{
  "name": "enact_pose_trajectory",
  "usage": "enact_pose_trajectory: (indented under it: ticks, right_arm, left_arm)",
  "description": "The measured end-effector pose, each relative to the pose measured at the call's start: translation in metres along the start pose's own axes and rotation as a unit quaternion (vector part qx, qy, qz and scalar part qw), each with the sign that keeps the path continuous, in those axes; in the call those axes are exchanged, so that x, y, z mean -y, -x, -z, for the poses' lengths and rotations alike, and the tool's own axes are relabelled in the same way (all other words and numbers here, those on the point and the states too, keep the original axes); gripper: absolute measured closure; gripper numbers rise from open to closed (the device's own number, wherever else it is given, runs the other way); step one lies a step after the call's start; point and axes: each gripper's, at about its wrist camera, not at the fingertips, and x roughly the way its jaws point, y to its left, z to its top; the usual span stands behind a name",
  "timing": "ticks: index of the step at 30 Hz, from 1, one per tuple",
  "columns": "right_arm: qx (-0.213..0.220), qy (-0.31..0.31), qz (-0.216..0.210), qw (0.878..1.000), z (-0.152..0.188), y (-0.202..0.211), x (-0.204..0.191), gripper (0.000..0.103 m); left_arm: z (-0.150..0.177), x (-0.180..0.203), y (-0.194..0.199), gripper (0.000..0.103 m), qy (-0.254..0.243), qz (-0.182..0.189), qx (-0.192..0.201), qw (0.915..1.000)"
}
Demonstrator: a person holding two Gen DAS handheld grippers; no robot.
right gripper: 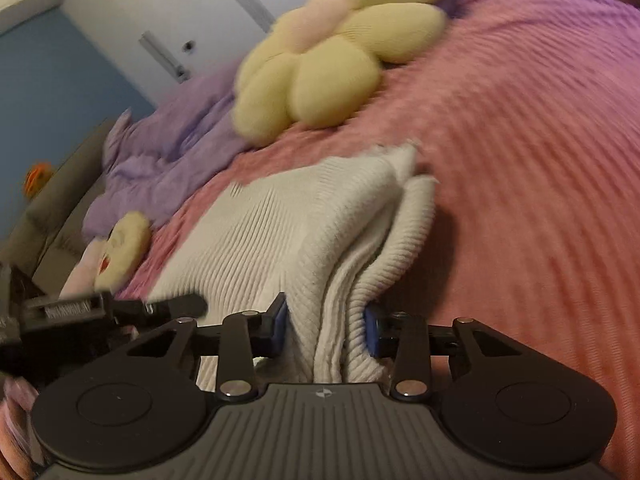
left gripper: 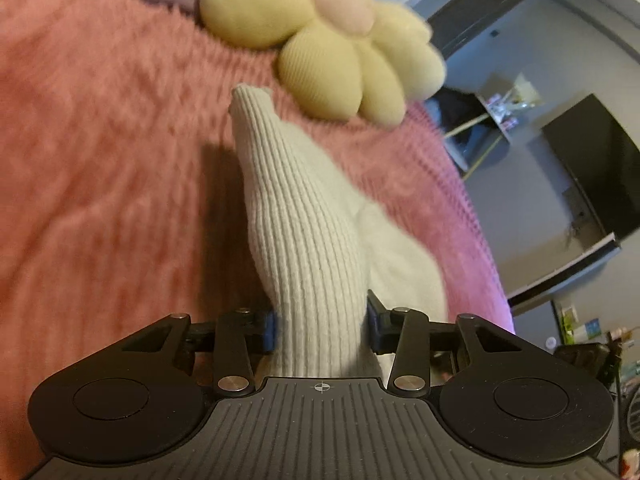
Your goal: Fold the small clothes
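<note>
- Basically, both grippers grip the same cream ribbed knit garment (left gripper: 304, 216), held just above the pink fuzzy blanket (left gripper: 100, 160).
- Left gripper (left gripper: 320, 326): jaws narrow, pinched on a bunched ridge of the knit. In the left wrist view the cloth rises from the jaws toward 12 o'clock, leaning a bit to 11, tapering to a corner tip near the yellow flower cushion (left gripper: 332, 60). Long axis runs approx along the fingers, ribs parallel to it.
- A looser flap hangs off at 2 o'clock from the jaws, onto the blanket.
- Right gripper (right gripper: 325, 330): jaws narrow too, clamped on several stacked layers. In the right wrist view the garment (right gripper: 280, 232) spreads toward 10–11 o'clock, the flat panel lying toward the left gripper (right gripper: 92, 312), which shows at 9 o'clock, blurred.
- Layered edges point to 1 o'clock, ending short of the cushion (right gripper: 320, 80).
- Purple bedding (right gripper: 168, 152) sits at 10 o'clock, beyond the knit.
- Judgement: the two grips look close together on one edge, so the next fold prob turns on laying the long axis down flat, away from the jaws.
- Risk: layers slipping unevenly on release.
</note>
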Motion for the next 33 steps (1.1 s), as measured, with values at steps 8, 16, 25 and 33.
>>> enact_pose_trajectory:
  ticks: [8, 16, 25, 33]
  right_arm:
    - [-0.021, 0.029, 0.009, 0.999, 0.045, 0.003, -0.050, 0.053]
    - [-0.014, -0.053, -0.018, 0.998, 0.108, 0.051, -0.054, 0.047]
    - [-0.032, 0.010, 0.040, 0.999, 0.104, 0.042, -0.085, 0.084]
    - [-0.020, 0.210, 0.192, 0.958, 0.124, 0.027, -0.113, 0.091]
  left_arm:
    - [0.046, -0.048, 0.088, 0.054, 0.013, -0.121, 0.027, 0.9922]
    - [0.117, -0.052, 0.116, 0.046, 0.026, -0.130, 0.033, 0.9906]
    - [0.123, -0.044, 0.097, 0.042, 0.026, -0.161, 0.012, 0.9866]
    - [0.127, -0.033, 0.113, 0.042, 0.002, -0.201, 0.029, 0.9792]
